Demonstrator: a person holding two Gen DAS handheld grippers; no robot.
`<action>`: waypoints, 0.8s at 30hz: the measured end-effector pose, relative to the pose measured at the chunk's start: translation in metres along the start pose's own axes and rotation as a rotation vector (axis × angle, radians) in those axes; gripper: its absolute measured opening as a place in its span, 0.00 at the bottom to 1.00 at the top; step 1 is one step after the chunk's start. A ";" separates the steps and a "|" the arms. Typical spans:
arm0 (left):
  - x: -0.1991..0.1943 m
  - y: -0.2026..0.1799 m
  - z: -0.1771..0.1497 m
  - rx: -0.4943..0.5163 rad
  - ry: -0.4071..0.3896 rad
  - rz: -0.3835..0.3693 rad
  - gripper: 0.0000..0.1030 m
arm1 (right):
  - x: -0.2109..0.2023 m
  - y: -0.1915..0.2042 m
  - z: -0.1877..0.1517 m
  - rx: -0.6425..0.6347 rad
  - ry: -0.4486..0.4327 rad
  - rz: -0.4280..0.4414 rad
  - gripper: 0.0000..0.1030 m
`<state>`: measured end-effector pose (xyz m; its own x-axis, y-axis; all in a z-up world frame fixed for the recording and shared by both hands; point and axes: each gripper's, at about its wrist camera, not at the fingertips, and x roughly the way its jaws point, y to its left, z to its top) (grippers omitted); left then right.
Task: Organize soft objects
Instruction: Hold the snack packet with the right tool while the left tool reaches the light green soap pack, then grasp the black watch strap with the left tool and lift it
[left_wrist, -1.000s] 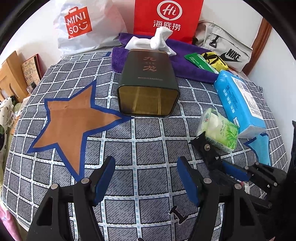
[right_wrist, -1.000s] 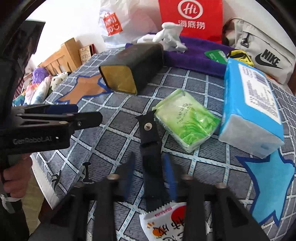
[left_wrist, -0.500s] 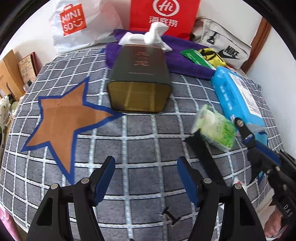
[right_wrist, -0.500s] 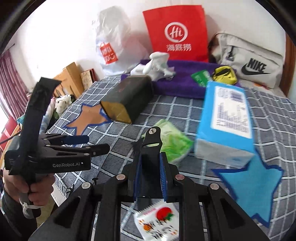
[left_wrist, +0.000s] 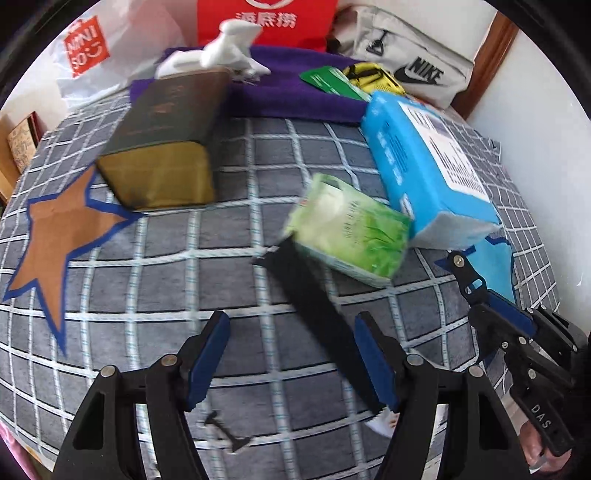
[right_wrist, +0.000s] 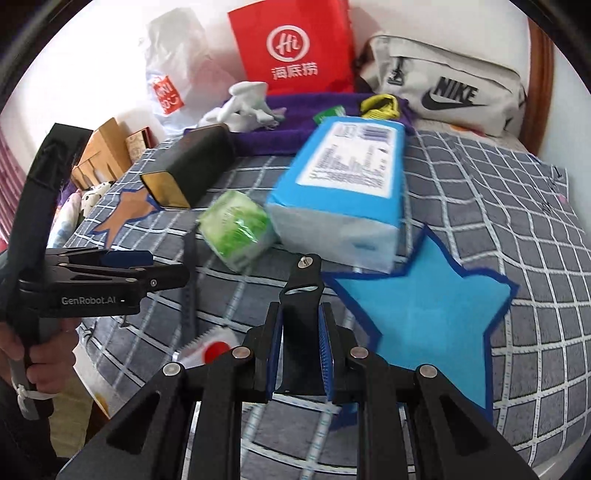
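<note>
Over checked bedding (right_wrist: 498, 192), right gripper (right_wrist: 301, 354) clamps black strap (right_wrist: 303, 291), pointing forward.

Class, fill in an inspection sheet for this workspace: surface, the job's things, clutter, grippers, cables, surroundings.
Surface: grey checked bedspread with a brown star patch and a blue star patch.
Job's things: green tissue pack beside the blue tissue pack; black strap.
Clutter: dark tin on its side, white plush toy, purple towel.
Grippers: left gripper open, empty; right gripper shut on the black strap.
Cables: nothing seen.
Surroundings: red bag, Nike bag, white wall.
</note>
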<state>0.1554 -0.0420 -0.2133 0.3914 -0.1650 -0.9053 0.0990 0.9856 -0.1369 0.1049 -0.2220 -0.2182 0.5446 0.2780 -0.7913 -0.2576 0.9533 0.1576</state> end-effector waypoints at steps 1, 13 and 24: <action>0.003 -0.007 0.000 0.008 0.003 0.020 0.73 | 0.000 -0.003 -0.002 0.005 0.002 0.000 0.19; 0.003 0.016 -0.012 0.019 0.024 0.192 0.85 | 0.007 -0.007 -0.007 0.026 0.002 0.028 0.19; -0.007 0.021 -0.020 0.037 -0.038 0.176 0.56 | 0.013 0.005 -0.007 0.001 0.013 0.055 0.19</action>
<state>0.1367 -0.0195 -0.2181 0.4400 0.0080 -0.8980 0.0596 0.9975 0.0381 0.1053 -0.2147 -0.2322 0.5189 0.3281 -0.7893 -0.2857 0.9369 0.2016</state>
